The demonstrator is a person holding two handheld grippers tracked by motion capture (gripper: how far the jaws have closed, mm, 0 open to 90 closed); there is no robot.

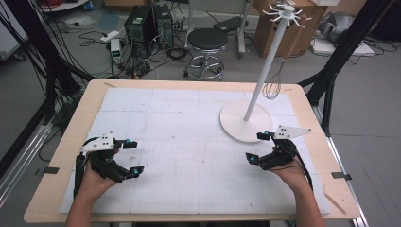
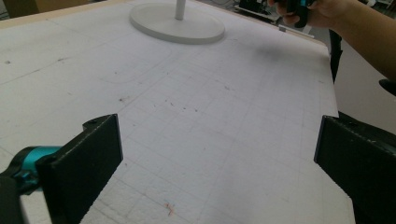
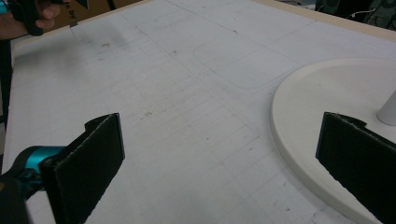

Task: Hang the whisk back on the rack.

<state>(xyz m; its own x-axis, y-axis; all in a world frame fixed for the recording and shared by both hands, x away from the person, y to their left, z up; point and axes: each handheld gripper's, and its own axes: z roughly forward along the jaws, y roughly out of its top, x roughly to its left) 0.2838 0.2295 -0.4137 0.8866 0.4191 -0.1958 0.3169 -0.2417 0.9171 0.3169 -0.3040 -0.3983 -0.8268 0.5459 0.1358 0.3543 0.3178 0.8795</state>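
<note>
The right gripper (image 1: 258, 147) is wide open and holds nothing. Its two black jaws stand far apart over the white mat (image 1: 179, 156). The left gripper (image 1: 132, 158) is wide open too, with nothing in it. It sits well apart from the right one, on the other side of the mat.

Just beside the right gripper, a little ahead of it, is the round white base (image 1: 236, 124) of the stand (image 1: 265, 71). In the right gripper view the base (image 3: 322, 112) lies right by one jaw. A thin white pole goes up from the base and leans a bit. At its top are small white hooks (image 1: 286, 13).

A wire whisk (image 1: 271, 87) hangs from the stand, farther off and higher than the right gripper. It looks light. Its thin wires would likely bend if pinched hard, so they are not a good place to grab. The handle looks stiff, so that seems the best spot to take hold. It may swing when touched.

Between the two grippers the mat is bare, so there is lots of room to move. The table edge (image 1: 326, 142) is near the right gripper's outer side. Past the stand is the far table edge, then a stool (image 1: 207, 40) on the floor.
</note>
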